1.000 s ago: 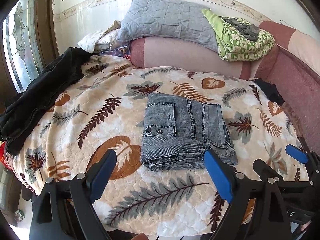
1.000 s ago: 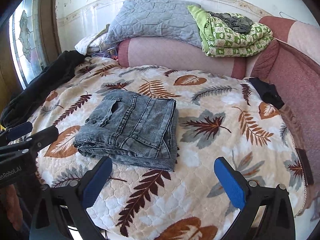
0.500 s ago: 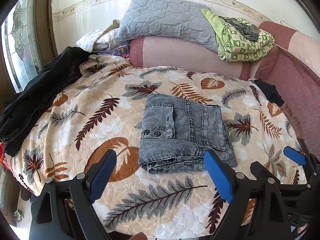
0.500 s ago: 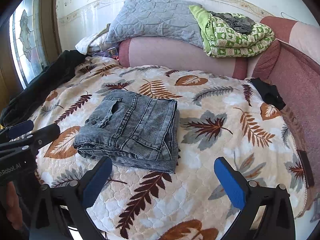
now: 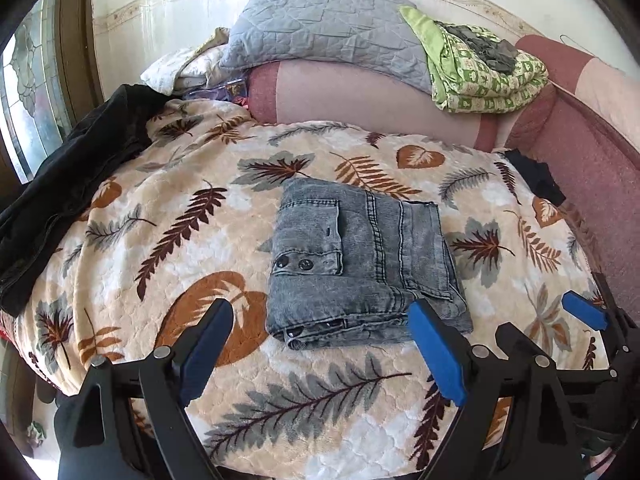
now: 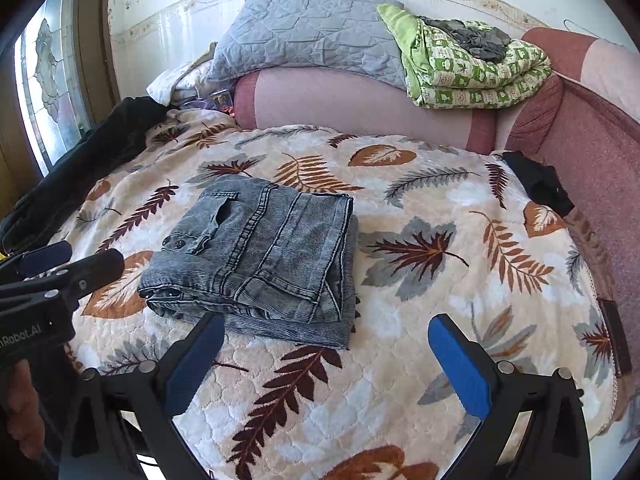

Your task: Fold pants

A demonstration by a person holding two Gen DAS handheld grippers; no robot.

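Almost nothing has changed since a second ago. My two tools hang in nearly the same spots, and the grey washed denim pants (image 5: 362, 268) lie folded just where they were.

My left tool (image 5: 320, 350) has its blue pads spread wide, with nothing between them. My right tool (image 6: 326, 362) is spread wide too, and it holds nothing. Both hang over the near edge of the bed, apart from the pants.

The pants are a thick, squarish bundle with ribbed, faded cloth, dark seams and two dark round buttons on a flap. They sit in the middle of the cream fleece blanket with brown and grey leaves (image 5: 168, 240). The blanket looks soft and bumpy.

A black, floppy garment (image 5: 68, 184) lies along the left edge of the blanket. A small black cloth (image 6: 538, 182) sits at the far right edge. Behind the blanket is a long, round pink bolster (image 5: 360, 96). On it rest a grey quilted pillow (image 5: 328, 28) and a folded green and white patterned quilt (image 5: 486, 76). A crumpled dark grey cloth (image 6: 470, 38) lies on top of the quilt.
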